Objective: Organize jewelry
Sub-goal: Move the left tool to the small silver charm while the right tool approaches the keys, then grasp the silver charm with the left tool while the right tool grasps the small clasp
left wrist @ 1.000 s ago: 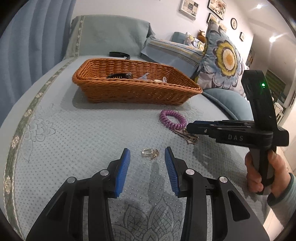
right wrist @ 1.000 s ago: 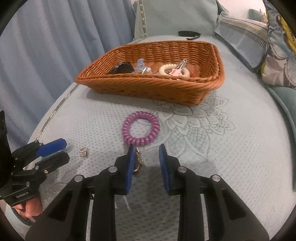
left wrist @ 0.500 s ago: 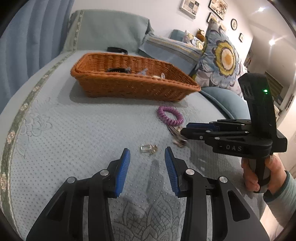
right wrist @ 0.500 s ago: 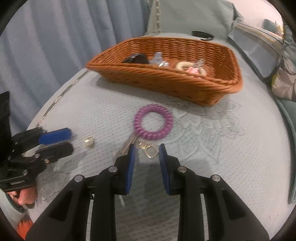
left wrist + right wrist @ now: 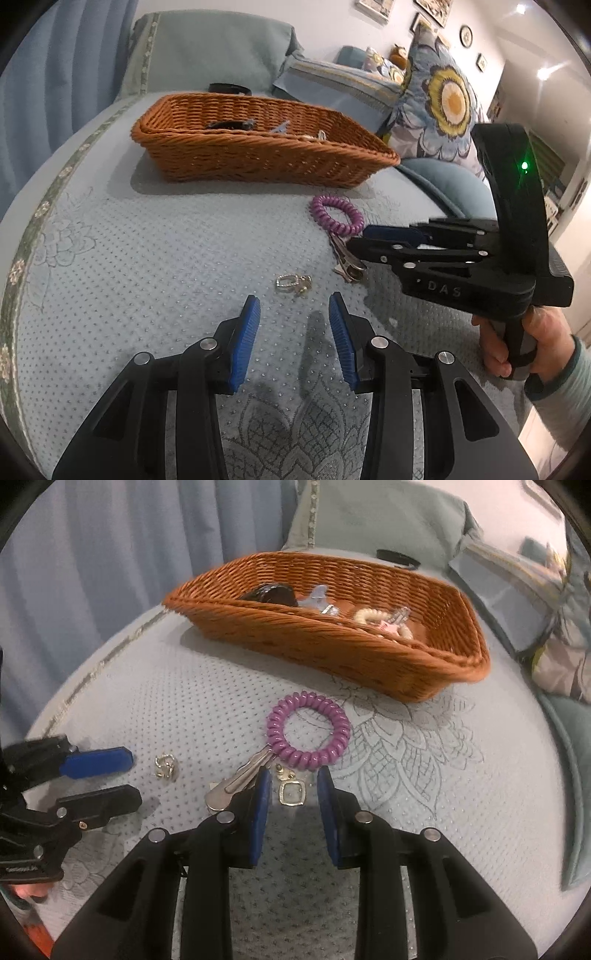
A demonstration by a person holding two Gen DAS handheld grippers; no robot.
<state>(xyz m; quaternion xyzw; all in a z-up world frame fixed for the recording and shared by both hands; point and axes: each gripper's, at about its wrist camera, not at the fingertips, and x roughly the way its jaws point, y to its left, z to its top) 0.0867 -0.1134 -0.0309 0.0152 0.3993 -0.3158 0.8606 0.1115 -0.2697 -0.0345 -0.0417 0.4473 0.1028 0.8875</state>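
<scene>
A purple coil bracelet (image 5: 308, 734) lies on the bedspread with a silver clip (image 5: 236, 779) and a square metal charm (image 5: 291, 794) at its near side. My right gripper (image 5: 293, 779) is open and low over the fabric. The charm lies between its blue pads, and its left finger overlaps the clip. A small silver earring piece (image 5: 293, 285) lies just ahead of my open left gripper (image 5: 293, 306), with nothing between the fingers. In the left wrist view, the right gripper (image 5: 354, 240) points at the bracelet (image 5: 336, 216). The left gripper (image 5: 133, 777) shows beside the earring (image 5: 166, 766).
A brown wicker basket (image 5: 369, 664) stands further back and holds a black item, a clear clip and a cream coil bracelet. A black band (image 5: 229, 88) lies behind it. Floral pillows (image 5: 439, 107) are at the right. A hand (image 5: 517, 343) holds the right gripper's handle.
My right gripper has slid forward and rolled, so the square charm now lies between its fingers instead of the clip sitting beside them. The left gripper has stayed by the earring.
</scene>
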